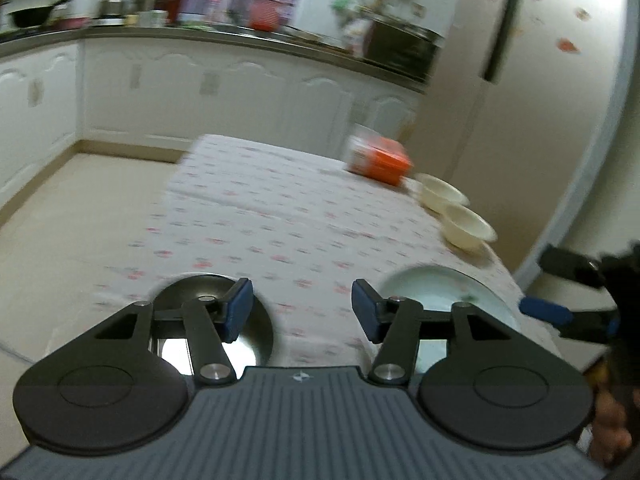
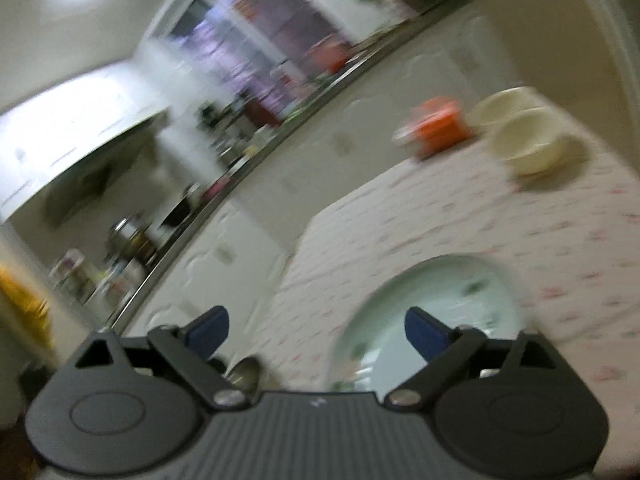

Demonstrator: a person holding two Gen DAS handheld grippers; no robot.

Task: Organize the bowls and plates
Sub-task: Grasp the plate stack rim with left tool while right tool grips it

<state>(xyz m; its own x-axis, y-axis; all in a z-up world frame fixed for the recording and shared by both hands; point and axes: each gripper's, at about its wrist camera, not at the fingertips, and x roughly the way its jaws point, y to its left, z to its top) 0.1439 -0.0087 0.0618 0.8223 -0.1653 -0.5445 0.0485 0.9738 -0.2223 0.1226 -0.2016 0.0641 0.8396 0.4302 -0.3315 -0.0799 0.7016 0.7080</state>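
Observation:
A steel bowl [image 1: 256,332] sits at the near left of the table, under my left gripper [image 1: 302,310], which is open and empty above the cloth. A pale green plate [image 1: 436,284] lies at the near right; it also shows in the right wrist view [image 2: 440,292]. Two cream bowls [image 1: 466,230] [image 1: 440,194] stand side by side at the right edge, also seen in the right wrist view [image 2: 532,144] [image 2: 500,108]. My right gripper [image 2: 316,334] is open and empty over the plate's near rim; it shows in the left wrist view [image 1: 560,288].
An orange and white box [image 1: 378,158] lies at the far right of the table [image 1: 260,208], which has a floral cloth. Beyond are white kitchen cabinets [image 1: 200,92], a cluttered counter and a fridge [image 1: 520,80] on the right.

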